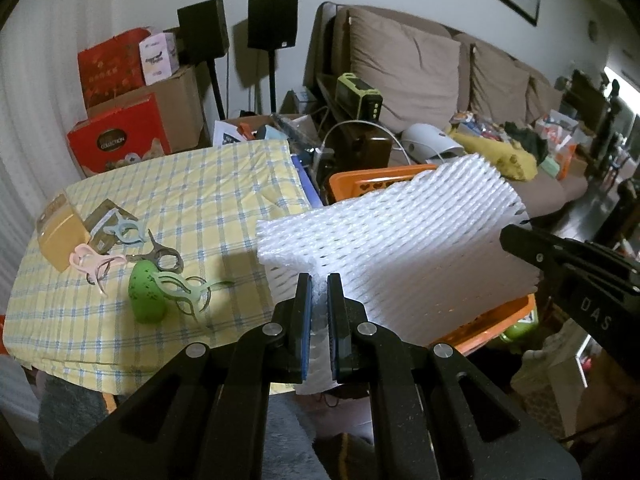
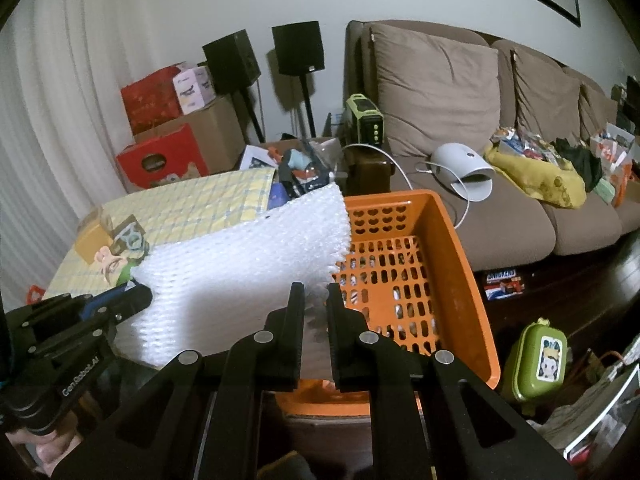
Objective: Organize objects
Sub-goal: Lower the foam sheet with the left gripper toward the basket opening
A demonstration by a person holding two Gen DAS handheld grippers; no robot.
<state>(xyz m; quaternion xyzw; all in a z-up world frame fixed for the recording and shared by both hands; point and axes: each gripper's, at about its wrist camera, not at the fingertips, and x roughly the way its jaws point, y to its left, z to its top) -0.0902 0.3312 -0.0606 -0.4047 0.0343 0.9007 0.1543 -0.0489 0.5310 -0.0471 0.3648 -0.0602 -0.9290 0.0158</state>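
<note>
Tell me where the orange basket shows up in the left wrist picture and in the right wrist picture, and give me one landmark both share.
Left wrist view: the orange basket sits right of centre, mostly hidden behind the white foam sheet; only its rim shows.
Right wrist view: the orange basket fills the centre right, its perforated inside in plain sight, the foam sheet over its left edge.
Shared landmark: the green and black box beside the sofa.

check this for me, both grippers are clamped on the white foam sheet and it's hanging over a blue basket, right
Not quite: the basket is orange, not blue, as the right wrist view shows plainly. The rest holds: the left gripper and the right gripper each have their jaws closed on an edge of the white foam sheet, which hangs over the basket.
</note>
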